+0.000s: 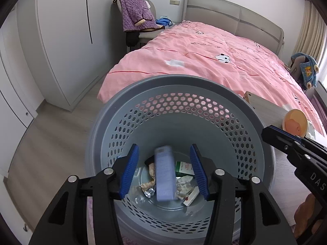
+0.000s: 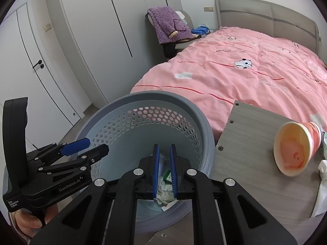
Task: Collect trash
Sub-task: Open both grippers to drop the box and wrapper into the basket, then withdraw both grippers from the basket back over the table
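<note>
- Gaping wide, the left gripper [image 1: 164, 172] is hovering over the perforated grey plastic basket [image 1: 204, 85]; a blurred, smooth lilac box [image 1: 164, 175] is hanging loose between its ribbed blue pads [image 1: 129, 172].
- Crumpled foil and paper trash [image 1: 185, 185] is lying on the basket bottom.
- The right gripper [image 2: 164, 171] is keeping its pads nearly together, gripping nothing.
- A paper cup [image 2: 296, 147] is lying tipped on the grey wood-grain table [image 2: 249, 134], beside the wrinkled pink bed [image 2: 245, 65].
</note>
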A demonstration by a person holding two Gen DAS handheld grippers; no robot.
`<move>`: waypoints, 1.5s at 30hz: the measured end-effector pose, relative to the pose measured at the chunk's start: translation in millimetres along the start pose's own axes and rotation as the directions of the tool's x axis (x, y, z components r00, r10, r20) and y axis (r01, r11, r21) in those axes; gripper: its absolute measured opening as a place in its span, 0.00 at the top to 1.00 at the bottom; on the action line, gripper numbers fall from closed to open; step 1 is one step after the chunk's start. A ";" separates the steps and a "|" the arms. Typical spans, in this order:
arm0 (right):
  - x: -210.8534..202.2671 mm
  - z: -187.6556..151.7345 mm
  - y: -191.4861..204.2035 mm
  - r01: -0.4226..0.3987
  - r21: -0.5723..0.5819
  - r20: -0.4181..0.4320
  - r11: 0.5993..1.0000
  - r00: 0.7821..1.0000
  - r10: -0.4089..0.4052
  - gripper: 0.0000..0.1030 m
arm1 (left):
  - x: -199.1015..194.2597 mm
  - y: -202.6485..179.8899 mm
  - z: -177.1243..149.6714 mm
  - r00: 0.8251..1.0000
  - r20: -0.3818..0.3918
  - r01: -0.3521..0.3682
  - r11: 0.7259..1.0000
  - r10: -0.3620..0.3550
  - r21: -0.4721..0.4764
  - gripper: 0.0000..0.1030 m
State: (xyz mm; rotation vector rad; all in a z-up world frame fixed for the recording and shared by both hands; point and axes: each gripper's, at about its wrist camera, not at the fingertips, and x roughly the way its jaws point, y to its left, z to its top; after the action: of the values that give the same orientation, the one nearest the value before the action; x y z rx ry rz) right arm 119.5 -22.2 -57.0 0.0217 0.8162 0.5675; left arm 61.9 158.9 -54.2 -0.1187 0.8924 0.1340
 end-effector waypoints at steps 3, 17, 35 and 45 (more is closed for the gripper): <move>-1.9 -1.8 0.2 0.001 -0.002 0.005 1.000 1.000 -0.001 0.84 | -5.2 0.7 -0.5 1.000 0.012 -0.013 1.000 0.013 -0.002 0.45; -37.1 -18.6 -9.9 0.044 0.038 0.042 0.998 0.998 -0.045 0.62 | -22.5 -9.4 -7.5 1.000 0.024 -0.001 1.000 0.000 0.015 0.39; -95.3 -61.5 -71.6 0.163 0.161 0.063 0.973 0.982 -0.175 0.50 | -35.5 -77.5 -7.0 0.992 -0.019 0.130 0.985 -0.128 0.115 0.36; -135.2 -85.9 -132.6 0.242 0.268 0.075 0.933 0.960 -0.271 0.47 | -35.7 -155.0 13.6 0.977 -0.058 0.212 0.946 -0.204 0.247 0.36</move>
State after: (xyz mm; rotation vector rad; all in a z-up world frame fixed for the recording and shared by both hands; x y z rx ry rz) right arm 48.5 -217.7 -54.9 0.1803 0.7646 0.2083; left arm 75.9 6.0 -10.5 0.0229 0.9157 -0.1796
